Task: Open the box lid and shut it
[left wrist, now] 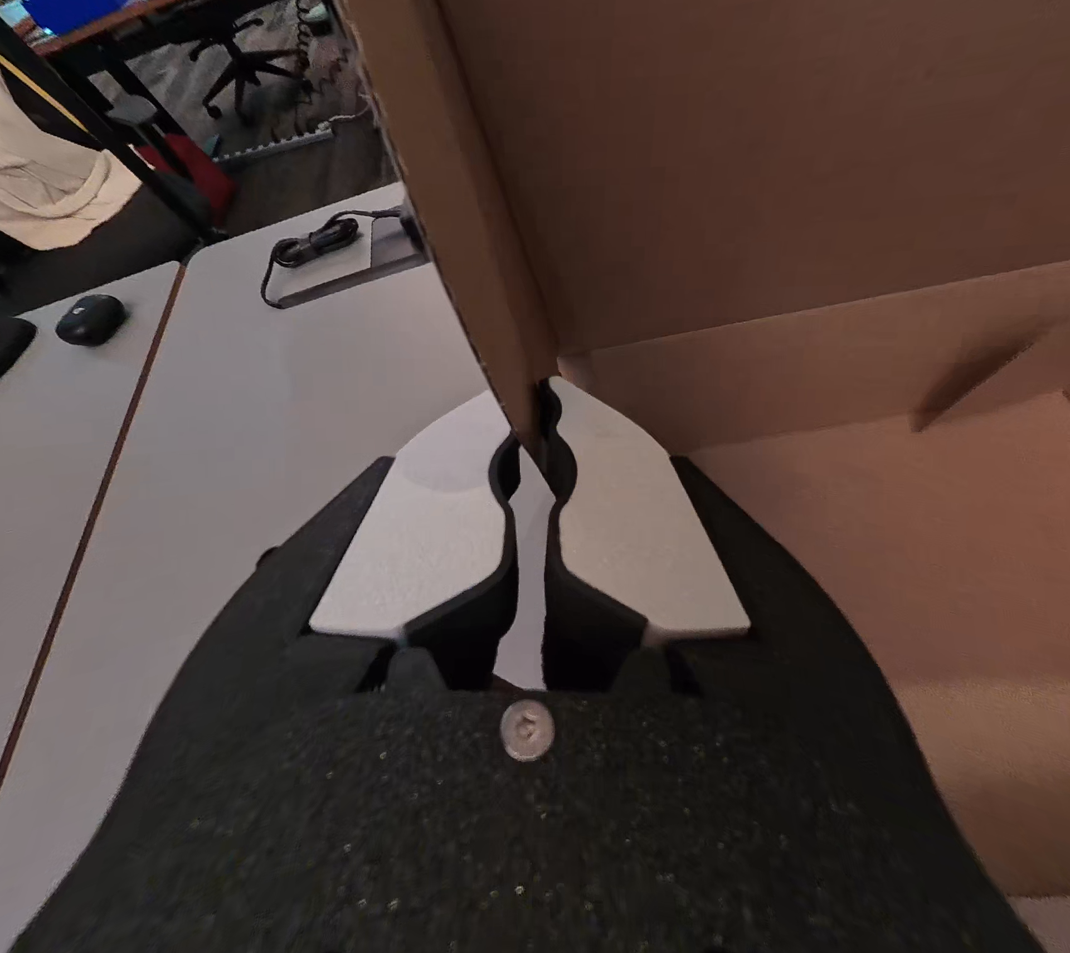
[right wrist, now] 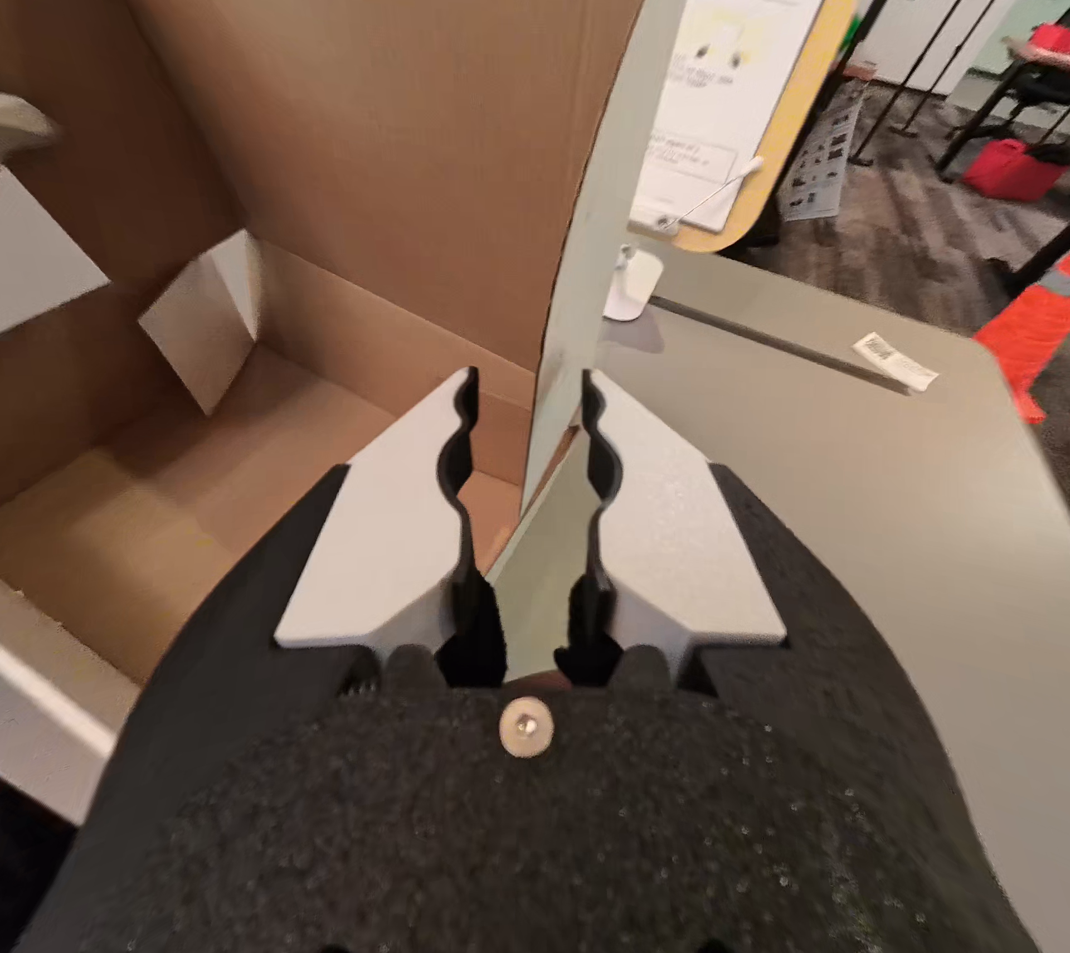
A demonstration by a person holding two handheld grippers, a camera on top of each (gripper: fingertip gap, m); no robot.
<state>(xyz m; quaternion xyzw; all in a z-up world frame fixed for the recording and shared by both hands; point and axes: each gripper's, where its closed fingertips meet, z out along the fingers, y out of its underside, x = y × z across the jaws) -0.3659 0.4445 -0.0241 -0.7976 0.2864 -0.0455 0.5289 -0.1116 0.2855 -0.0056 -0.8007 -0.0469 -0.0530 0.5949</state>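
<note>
The cardboard box is open and its brown lid (left wrist: pixel 752 114) stands upright over the box interior (left wrist: pixel 868 549). My left gripper (left wrist: pixel 530 395) is shut on the lower edge of the lid's left side flap (left wrist: pixel 463 172). In the right wrist view the lid (right wrist: pixel 376 85) rises ahead, and its right edge with a pale outer face (right wrist: pixel 614 161) runs down between the fingers. My right gripper (right wrist: pixel 528 375) is open and straddles that edge without clamping it. The box floor (right wrist: pixel 173 520) and a white folded flap (right wrist: pixel 202 323) lie to its left.
A white table (left wrist: pixel 231 433) carries a black mouse (left wrist: pixel 90 320) and a coiled black cable (left wrist: pixel 315 245). A person's white sleeve (left wrist: pixel 46 172) is at far left. On the grey table (right wrist: pixel 810 462) are a small white device (right wrist: pixel 634 288) and a label (right wrist: pixel 894 360). There is about 30 cm between the tips of the two grippers.
</note>
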